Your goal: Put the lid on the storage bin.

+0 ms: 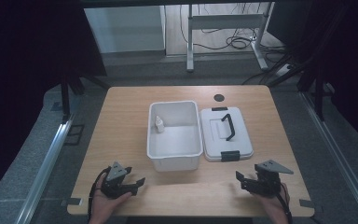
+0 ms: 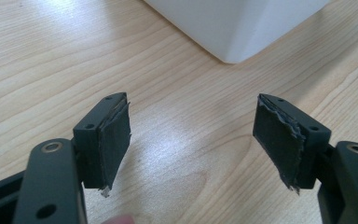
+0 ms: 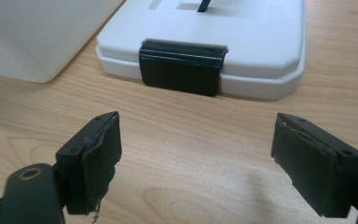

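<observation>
Lying flat, the lid [image 1: 226, 134] runs lengthwise away from the person.

The left gripper [image 1: 139, 183] is black, built of blocky angular parts, with a grey three-cornered plate [image 1: 118, 170] on top and a black cable [image 1: 93, 191] looping off its left side. The right gripper [image 1: 239, 178] is black too, with a like grey plate [image 1: 274, 166] and a black cable [image 1: 286, 205] running along the wrist. In the gripper views each jaw is a matt black block with small screw holes on its top face and a brass-ringed hole at its base. The inner faces carry black rubbery pads [image 2: 114, 140], frayed and torn along their edges. Both hands are bare.
</observation>
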Demonstrator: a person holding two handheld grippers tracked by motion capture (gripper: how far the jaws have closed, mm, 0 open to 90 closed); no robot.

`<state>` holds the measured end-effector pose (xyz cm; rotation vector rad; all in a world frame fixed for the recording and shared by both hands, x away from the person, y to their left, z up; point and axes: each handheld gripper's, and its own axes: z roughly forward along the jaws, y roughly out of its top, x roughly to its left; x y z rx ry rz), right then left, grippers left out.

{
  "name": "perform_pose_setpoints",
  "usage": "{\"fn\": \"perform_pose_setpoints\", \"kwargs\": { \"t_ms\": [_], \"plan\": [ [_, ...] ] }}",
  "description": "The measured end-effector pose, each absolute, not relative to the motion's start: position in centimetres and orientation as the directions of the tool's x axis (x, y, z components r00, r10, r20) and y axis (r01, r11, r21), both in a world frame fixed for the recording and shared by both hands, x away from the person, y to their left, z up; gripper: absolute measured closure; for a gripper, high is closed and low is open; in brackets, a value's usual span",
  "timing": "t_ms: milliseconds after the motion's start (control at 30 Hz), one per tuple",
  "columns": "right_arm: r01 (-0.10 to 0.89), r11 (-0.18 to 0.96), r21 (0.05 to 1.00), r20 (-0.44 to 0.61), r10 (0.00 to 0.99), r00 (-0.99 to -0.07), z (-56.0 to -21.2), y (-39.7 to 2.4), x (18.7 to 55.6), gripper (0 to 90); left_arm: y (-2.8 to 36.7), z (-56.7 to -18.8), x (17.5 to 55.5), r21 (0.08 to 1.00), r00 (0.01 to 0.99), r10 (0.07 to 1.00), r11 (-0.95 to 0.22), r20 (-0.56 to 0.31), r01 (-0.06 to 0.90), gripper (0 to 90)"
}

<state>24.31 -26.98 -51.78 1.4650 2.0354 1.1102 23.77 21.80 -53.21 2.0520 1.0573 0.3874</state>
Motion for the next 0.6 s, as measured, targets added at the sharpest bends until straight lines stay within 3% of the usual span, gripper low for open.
{"fn": "perform_pose_setpoints", "kwargs": {
  "t_ms": [367,600],
  "plan": [
    [0.623,0.048,0.781,0.207,0.921,-0.331,-50.95,-27.76,24.16,23.8,22.0,-53.01,23.39,0.762,0.614,0.786,-0.357,-0.067,0.54,27.5],
    [0.649,0.05,0.759,0.231,0.912,-0.34,-51.25,-27.32,24.53,25.6,21.91,-53.0,23.29,0.761,0.616,0.785,-0.359,-0.069,0.541,27.5]
  ]
}}
